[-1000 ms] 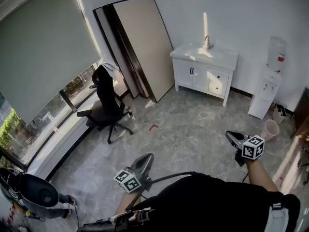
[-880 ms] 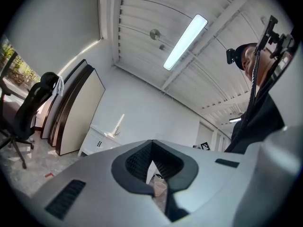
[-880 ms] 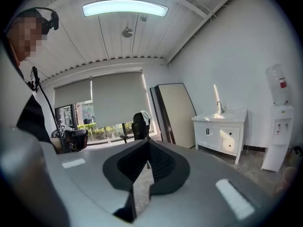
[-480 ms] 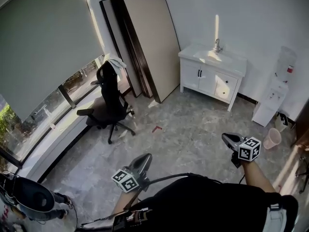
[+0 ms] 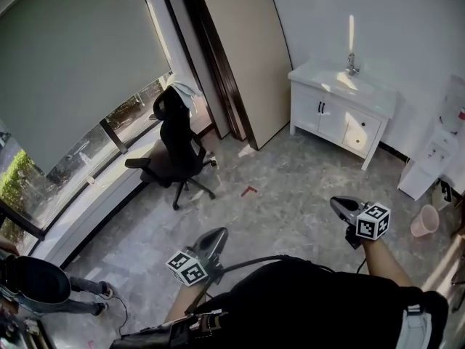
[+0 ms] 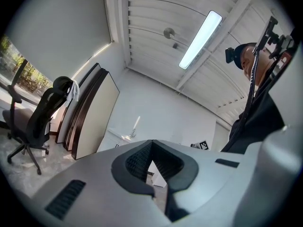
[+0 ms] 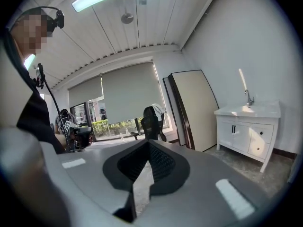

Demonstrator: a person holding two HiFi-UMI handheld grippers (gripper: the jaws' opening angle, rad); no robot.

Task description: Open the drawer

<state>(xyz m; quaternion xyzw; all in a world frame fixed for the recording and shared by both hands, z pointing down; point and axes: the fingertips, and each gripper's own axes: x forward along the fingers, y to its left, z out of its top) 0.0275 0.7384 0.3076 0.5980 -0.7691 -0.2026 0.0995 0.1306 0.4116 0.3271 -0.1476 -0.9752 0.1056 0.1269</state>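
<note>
Where the head view looks steeply down across the room, both forearms enter at the lower edge, each carrying a gripper with a marker cube.

1. Left tongs (image 5: 218,233): held over the grey floor (image 5: 290,209), pointing toward the far wall. In the left gripper view the two jaws meet at the tips, and nothing is between them.
2. Right tongs (image 5: 336,203): held over the same floor, further to the right. In the right gripper view the jaws are likewise closed tip to tip and empty.
3. Drawer (image 5: 361,132): the front panel with a single dark knob, in the right section of the white cabinet (image 5: 317,115), which stands against the far wall. The panel sits flush with the cabinet face, so the drawer is closed. Two doors with dark handles occupy the left section. A basin with a faucet (image 5: 352,64) tops the cabinet.
4. Relation: both tongs are well apart from the drawer, with open floor between them and the cabinet. Neither touches anything. In the right gripper view the drawer (image 7: 259,140) appears right of the closed jaws.

Surroundings:
- Large panels (image 5: 247,57) lean against the wall, left of the cabinet.
- A black office chair (image 5: 174,147) stands near the window, with a white cloth (image 5: 185,91) draped over its backrest.
- A small red item (image 5: 249,190) lies on the floor between the chair and the cabinet.
- A water dispenser (image 5: 443,155) stands at the right edge, with a pink bucket (image 5: 425,222) just beside it
</note>
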